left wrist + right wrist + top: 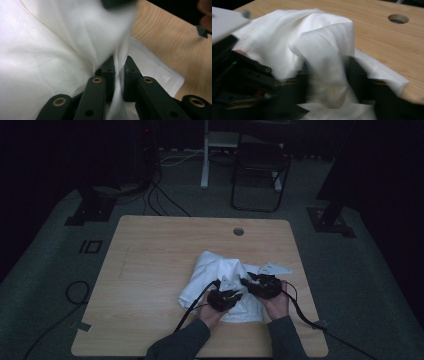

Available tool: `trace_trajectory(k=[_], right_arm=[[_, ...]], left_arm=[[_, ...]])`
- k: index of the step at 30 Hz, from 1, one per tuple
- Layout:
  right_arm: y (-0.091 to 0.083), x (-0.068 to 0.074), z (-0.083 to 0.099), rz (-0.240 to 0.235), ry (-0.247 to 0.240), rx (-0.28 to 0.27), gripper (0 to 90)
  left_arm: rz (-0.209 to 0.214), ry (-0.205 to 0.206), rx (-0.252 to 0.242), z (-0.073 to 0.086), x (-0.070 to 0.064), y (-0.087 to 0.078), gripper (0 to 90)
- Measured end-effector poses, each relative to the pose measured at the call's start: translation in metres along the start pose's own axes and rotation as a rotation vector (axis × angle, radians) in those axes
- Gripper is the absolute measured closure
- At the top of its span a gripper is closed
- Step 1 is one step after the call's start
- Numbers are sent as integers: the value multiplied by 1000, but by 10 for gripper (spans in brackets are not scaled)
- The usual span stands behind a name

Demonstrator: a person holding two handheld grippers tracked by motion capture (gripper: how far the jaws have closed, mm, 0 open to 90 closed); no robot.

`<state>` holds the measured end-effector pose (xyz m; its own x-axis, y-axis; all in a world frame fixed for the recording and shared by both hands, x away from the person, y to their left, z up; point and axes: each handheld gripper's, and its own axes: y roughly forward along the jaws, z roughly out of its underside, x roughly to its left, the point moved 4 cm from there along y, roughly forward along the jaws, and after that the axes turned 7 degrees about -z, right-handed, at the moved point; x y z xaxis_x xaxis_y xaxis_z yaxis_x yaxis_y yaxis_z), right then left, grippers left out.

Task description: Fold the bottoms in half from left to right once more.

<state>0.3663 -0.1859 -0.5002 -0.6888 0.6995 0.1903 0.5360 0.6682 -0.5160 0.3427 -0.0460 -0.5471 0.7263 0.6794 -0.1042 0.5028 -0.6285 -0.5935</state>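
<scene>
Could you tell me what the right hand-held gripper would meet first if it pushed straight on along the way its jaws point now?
Most likely the white cloth itself: a bunched fold already sits between the jaws of the right hand-held gripper and rises directly ahead. Beyond it lies the wooden table, though the depth is hard to judge.

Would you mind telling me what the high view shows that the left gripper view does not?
High view: both forearms, the right gripper, the table's round hole, a chair and floor cables beyond. Left gripper view: the left gripper with its jaws closed on a thin fold of the white cloth. Both share the cloth and the wooden table.
</scene>
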Motion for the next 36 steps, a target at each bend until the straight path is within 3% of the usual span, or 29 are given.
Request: trace_trajectory(k=[3,5,7,11,13,14,17,20,25,28,36], right_arm=[[-4,-13,-3,38,67,-24,845],[-8,-21,-3,50,83,-33,848],[-10,-28,-3,51,95,-29,848],[-10,-38,1,59,113,-10,842],[-8,-43,3,59,125,-1,838],[-8,-45,4,59,131,3,836],[-4,-51,6,62,147,17,830],[-1,-56,7,69,154,34,823],[4,-62,7,82,165,50,798],[3,-63,7,93,159,56,783],[1,-67,10,105,163,70,767]], left_arm=[[27,-15,-39,-8,-2,-13,668],[40,-20,-62,-16,-3,-27,594],[36,-5,-119,-27,-3,-48,562],[-45,13,-228,-49,16,-91,532],[-106,-5,-249,-55,32,-104,521],[-116,-27,-243,-55,42,-107,521],[-142,-79,-199,-49,65,-106,521],[-150,-104,-146,-35,76,-94,521],[-125,-114,-74,-11,71,-75,526],[-141,-93,-61,1,62,-68,527],[-159,-117,-126,8,51,-78,526]])
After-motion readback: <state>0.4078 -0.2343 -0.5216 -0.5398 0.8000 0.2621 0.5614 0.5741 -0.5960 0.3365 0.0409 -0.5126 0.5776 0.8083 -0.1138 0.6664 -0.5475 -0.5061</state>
